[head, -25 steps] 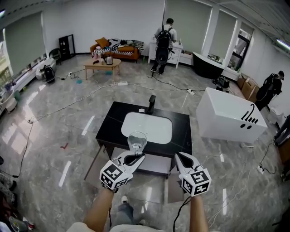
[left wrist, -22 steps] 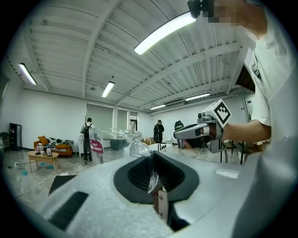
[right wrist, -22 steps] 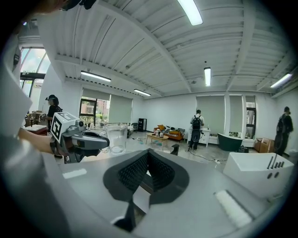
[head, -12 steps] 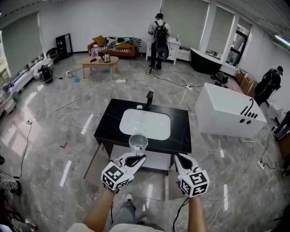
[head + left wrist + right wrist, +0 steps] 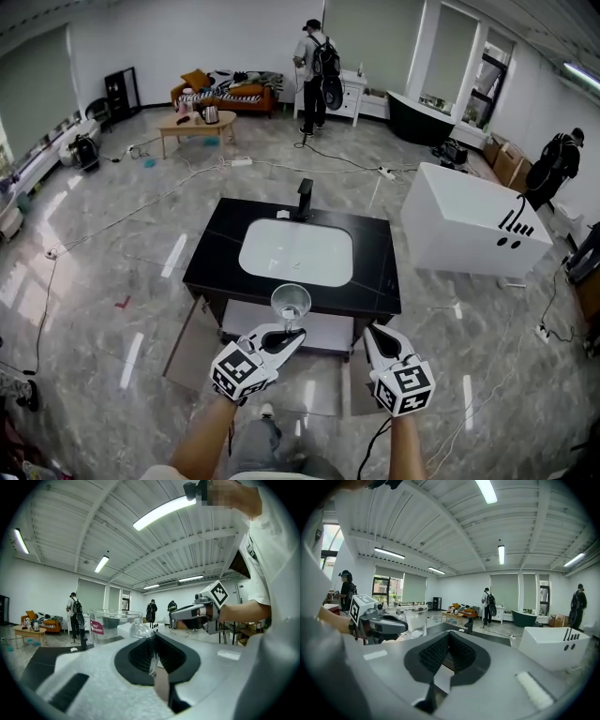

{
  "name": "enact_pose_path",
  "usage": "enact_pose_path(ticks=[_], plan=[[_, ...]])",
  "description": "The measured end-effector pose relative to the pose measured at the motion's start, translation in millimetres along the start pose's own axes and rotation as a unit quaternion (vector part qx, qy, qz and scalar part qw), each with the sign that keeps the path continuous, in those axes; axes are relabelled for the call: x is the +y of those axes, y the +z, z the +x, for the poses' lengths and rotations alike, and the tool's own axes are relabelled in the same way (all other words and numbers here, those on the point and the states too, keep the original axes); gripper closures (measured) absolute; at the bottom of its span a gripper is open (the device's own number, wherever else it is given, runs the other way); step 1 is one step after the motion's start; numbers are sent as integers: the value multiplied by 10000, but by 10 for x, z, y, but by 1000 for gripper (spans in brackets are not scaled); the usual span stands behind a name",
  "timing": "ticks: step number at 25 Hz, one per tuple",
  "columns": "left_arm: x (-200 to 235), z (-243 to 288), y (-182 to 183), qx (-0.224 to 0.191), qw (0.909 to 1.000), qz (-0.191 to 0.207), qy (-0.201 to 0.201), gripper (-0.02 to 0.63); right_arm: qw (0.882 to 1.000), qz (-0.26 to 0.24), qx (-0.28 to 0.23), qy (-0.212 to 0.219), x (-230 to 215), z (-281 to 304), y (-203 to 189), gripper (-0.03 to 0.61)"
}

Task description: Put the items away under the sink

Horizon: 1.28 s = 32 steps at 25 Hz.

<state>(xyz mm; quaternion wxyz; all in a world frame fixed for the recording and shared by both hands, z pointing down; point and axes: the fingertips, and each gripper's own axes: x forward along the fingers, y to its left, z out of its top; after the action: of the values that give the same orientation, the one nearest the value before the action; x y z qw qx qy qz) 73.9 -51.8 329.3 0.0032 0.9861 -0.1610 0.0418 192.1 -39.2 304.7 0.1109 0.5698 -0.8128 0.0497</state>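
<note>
The left gripper [image 5: 152, 641] has its jaws closed on the thin wall of a clear drinking glass [image 5: 114, 623]. They pinch it at the rim, so the glass stands upright just beyond the tips. The right gripper [image 5: 449, 638] has its jaws drawn together with nothing between them, and it hangs beside the left, apart from the glass.

In the head view the glass is in the air over the front edge of the black counter [image 5: 216, 272], in front of the white basin [image 5: 296, 255]. It is also above the pale shelf [image 5: 323, 330] under the sink, where a door [image 5: 190, 345] seems to stand open at the left.

The glass is likely light, stiff, smooth and easily broken. A pinch on one side of the rim is a small hold, so the glass can swing or slide in the pads if jolted, and hard pressure could chip the edge. It calls for a steady, moderate squeeze and a slow carry. A lower hold across the body would be surer. It should go down base first on the shelf, clear of the counter edge
</note>
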Motion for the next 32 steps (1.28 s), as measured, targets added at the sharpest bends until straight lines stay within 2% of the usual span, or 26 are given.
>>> enact_pose_path(ticks=[7, 12, 19, 25, 32], plan=[[107, 228, -742, -98, 9992, -244, -286, 606, 9998, 172, 47, 41, -165, 417, -723, 572], [247, 386, -1401, -31, 9988, -266, -418, 606, 9998, 192, 52, -10, -259, 710, -1291, 572], [443, 601, -2252, -163, 9964, -258, -794, 606, 9985, 539, -74, -4, -323, 1130, -2194, 572], [639, 772, -3194, -143, 9959, -56, -887, 604, 9991, 413, -37, 3, -365, 1606, -3081, 572], [843, 882, -4444, -100, 9972, 73, -742, 604, 9996, 270, -110, -47, -370, 2121, -4164, 572]])
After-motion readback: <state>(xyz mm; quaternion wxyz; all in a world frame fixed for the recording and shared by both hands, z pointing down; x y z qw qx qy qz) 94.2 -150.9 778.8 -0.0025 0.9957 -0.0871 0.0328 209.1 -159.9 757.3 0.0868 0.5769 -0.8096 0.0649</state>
